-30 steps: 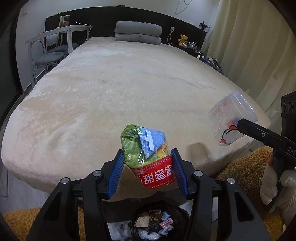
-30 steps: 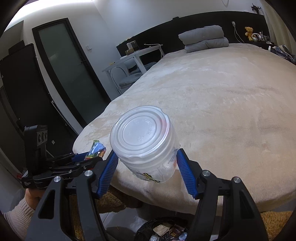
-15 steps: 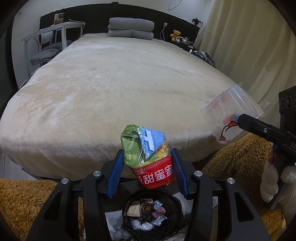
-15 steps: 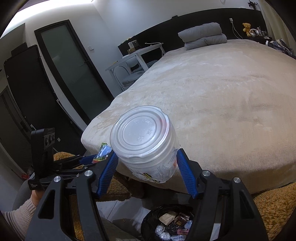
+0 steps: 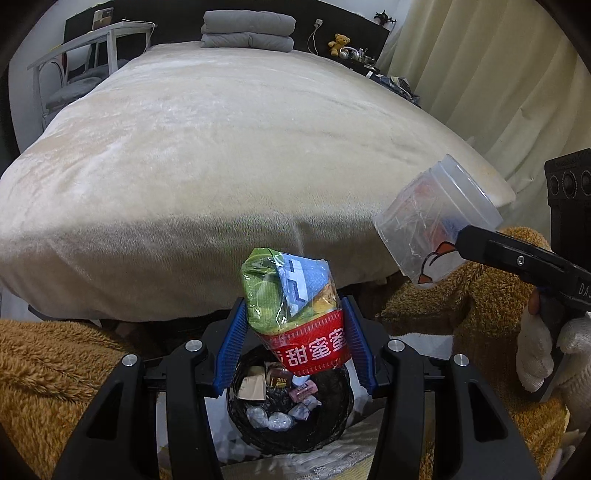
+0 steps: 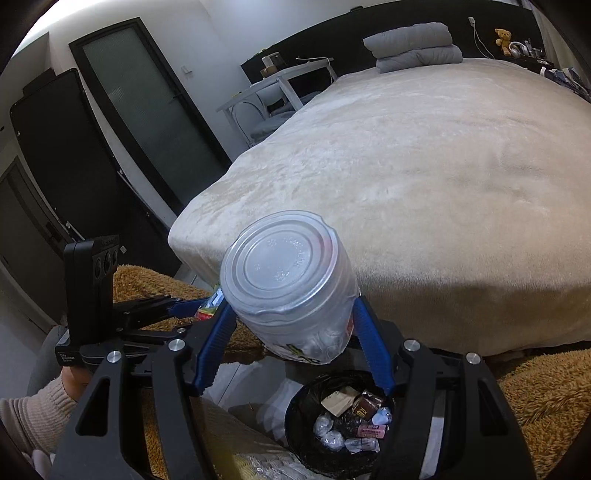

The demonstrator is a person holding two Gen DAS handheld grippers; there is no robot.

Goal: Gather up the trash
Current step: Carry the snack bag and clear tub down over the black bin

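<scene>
My left gripper [image 5: 295, 332] is shut on a crumpled snack bag [image 5: 291, 299], green, blue and red with white characters, held right above the black trash bin [image 5: 332, 424]. My right gripper [image 6: 291, 332] is shut on a clear plastic jar [image 6: 288, 280] with a pale lid, tilted above the trash bin [image 6: 299, 410]. The jar also shows at the right of the left wrist view [image 5: 436, 221]. The left gripper and the bag's tip show at the left of the right wrist view [image 6: 207, 306]. The bin holds several wrappers and crumpled pieces.
A wide bed with a cream plush blanket [image 5: 240, 147] fills the view behind the bin. Brown shaggy rugs [image 5: 44, 369] lie on both sides of the bin. Folded grey bedding [image 5: 247, 29], a white desk with a chair [image 5: 88, 48], curtains [image 5: 498, 74] and a dark door [image 6: 147, 110] stand around.
Both grippers have pulled back from the bed and lowered with their loads. The trash bin has come fully into view below them.
</scene>
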